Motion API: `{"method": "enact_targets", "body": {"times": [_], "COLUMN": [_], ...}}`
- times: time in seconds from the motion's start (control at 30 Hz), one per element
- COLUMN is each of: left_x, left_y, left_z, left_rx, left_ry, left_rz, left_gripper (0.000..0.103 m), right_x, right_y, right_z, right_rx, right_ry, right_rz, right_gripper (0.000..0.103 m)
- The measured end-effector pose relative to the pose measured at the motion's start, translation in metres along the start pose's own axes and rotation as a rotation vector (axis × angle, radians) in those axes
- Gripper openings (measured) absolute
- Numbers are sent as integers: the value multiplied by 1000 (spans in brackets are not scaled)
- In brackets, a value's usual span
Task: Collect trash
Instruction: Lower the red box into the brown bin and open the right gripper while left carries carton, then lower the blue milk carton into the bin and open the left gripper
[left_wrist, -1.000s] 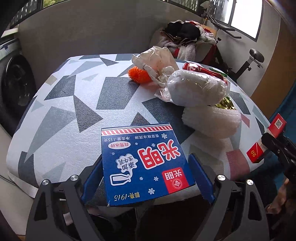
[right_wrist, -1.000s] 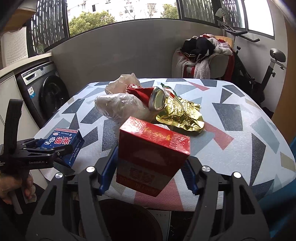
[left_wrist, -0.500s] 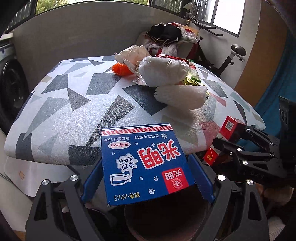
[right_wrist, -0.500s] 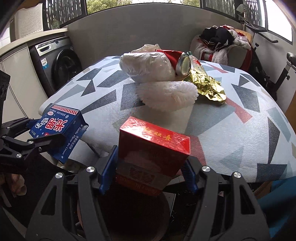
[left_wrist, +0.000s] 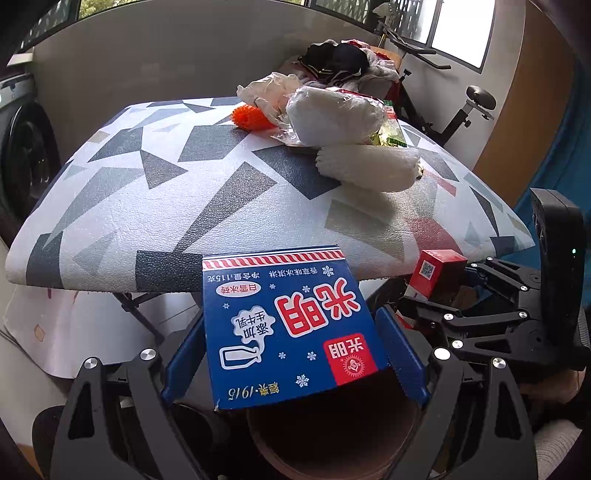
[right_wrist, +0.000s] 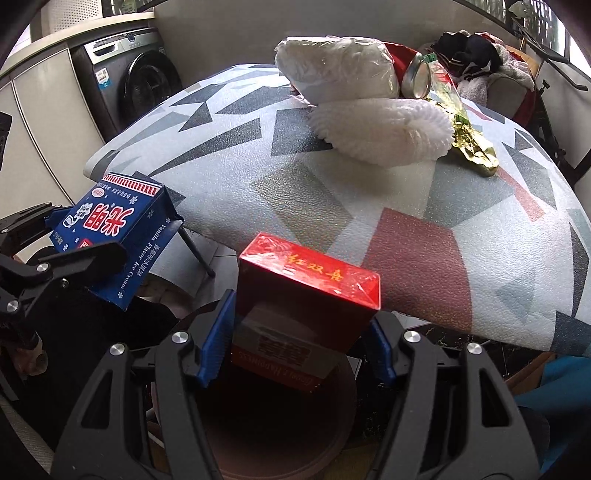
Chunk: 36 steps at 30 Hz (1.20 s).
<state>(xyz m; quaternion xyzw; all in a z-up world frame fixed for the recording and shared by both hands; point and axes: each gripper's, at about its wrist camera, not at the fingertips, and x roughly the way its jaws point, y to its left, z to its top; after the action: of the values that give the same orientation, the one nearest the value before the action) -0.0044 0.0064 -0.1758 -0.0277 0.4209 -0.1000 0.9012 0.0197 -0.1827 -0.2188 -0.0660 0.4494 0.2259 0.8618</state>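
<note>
- Left gripper clamps the blue carton by its side walls, above the bin; light, crushable card.
- Right gripper pinches the red box over the bin's mouth; its slick film wrap looks slippery.
- More trash remains on the desk.

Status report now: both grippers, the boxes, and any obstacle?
Left gripper shut on blue ice cream box. Right gripper shut on red box. Both above brown bin opening. Nothing in the way.
</note>
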Motion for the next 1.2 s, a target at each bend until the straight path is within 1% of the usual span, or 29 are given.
{"method": "enact_targets", "body": {"times": [0.13,0.33,0.4,0.53,0.57,0.63,0.7,0.8,0.87,0.97,1.07,1.2], "left_x": [0,1,1,3,3,4,4,6,6,9,15,21], "left_y": [1,1,0,-1,-1,-1,-1,-4,-7,-12,-18,-22], "left_z": [0,-1,-2,-4,-4,-5,-6,-6,-7,-8,-9,-11], "left_rx": [-6,-9,-6,2,4,6,11,26,42,70,93,111], "left_ry": [-3,1,2,4,2,-2,-8,-14,-16,-9,11,26], "left_rz": [0,3,3,-6,-12,-22,-33,-45,-57,-74,-89,-97], "left_gripper": [86,86,86,86,86,86,86,86,86,86,86,86], "right_x": [4,13,13,-2,-7,-19,-32,-43,-48,-47,-40,-32], "right_y": [0,5,4,-2,-5,-10,-14,-20,-28,-45,-56,-58], "right_z": [-1,-4,-4,1,3,7,10,11,10,10,9,9], "right_rx": [-3,-25,-22,2,1,-23,-69,-149,-162,-89,-29,-11], "right_ry": [19,72,76,0,-25,-92,-158,-214,-226,-216,-197,-178], "right_rz": [2,-7,0,13,8,-8,-47,-103,-130,-107,-122,-120], "right_gripper": [65,65,65,81,83,93,97,97,97,97,97,97]}}
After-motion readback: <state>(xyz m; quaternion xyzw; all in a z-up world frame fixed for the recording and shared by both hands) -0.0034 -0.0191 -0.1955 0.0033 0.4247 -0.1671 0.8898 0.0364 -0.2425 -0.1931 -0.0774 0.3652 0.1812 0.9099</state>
